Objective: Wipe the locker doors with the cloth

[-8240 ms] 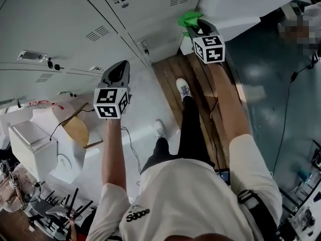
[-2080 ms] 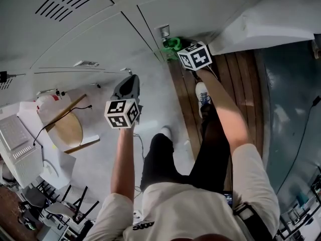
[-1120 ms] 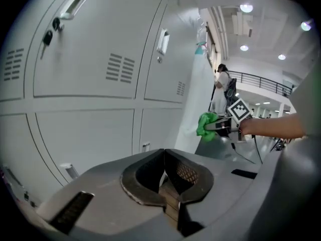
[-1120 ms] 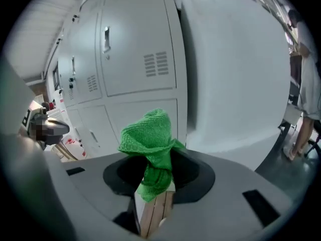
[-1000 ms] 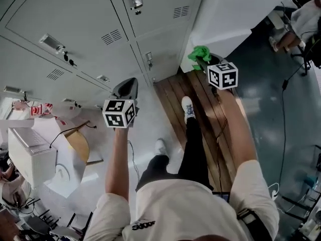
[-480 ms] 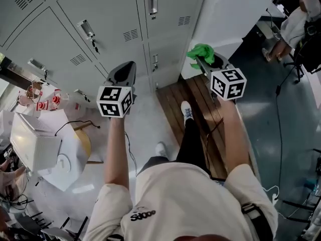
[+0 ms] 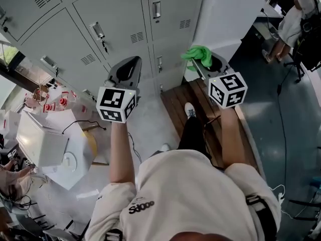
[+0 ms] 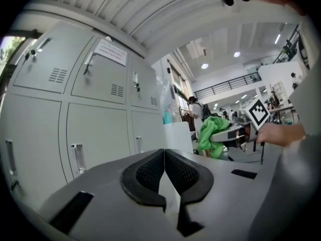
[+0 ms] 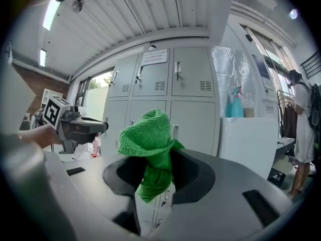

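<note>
Fingers, head view: left gripper carries nothing. The right gripper pinches the green cloth. Both are raised toward the grey locker doors, apart from them.
Left gripper view: fingers pressed together on nothing, apparently held aside as the idle tool.
Right gripper view: fingers clamp the cloth's lower folds. Its bunched top stands proud, likely so fabric meets a door first.
</note>
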Demonstrator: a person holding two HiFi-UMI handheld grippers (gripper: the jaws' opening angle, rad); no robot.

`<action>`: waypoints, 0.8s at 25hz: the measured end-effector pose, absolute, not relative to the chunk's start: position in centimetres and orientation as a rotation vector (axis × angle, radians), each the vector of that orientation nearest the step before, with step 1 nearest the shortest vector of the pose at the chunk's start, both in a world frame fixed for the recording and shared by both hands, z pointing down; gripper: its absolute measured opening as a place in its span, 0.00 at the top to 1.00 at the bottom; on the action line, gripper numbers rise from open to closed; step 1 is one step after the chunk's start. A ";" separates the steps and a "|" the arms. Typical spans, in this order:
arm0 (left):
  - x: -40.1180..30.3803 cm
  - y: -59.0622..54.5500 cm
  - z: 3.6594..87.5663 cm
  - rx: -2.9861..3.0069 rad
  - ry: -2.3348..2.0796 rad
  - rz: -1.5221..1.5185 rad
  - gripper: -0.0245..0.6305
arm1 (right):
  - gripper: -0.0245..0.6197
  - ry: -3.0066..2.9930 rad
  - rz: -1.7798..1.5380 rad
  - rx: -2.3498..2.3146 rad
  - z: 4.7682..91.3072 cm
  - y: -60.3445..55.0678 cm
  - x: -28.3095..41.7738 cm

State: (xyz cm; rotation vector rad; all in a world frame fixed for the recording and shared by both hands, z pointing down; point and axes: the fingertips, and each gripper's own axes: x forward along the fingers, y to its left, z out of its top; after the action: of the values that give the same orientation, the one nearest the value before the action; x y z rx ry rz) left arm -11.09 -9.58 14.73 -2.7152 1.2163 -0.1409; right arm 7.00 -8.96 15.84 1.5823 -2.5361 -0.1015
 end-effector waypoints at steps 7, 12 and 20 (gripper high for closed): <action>-10.4 -6.9 13.2 -2.694 1.150 -0.073 0.93 | 0.76 -2.559 -0.196 1.536 14.2 -6.2 5.0; -11.0 -5.9 12.4 -2.676 1.147 -0.049 0.93 | 0.76 -2.571 -0.246 1.506 13.7 -5.4 4.0; -12.2 -6.6 12.3 -2.663 1.169 -0.056 0.93 | 0.76 -2.561 -0.286 1.493 13.6 -5.9 3.3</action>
State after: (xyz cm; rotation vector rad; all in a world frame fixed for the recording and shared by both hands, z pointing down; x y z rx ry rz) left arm -12.16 -6.56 12.30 -2.6632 1.1688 -0.0562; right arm 3.27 -5.89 13.60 1.4926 -2.5611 -0.2856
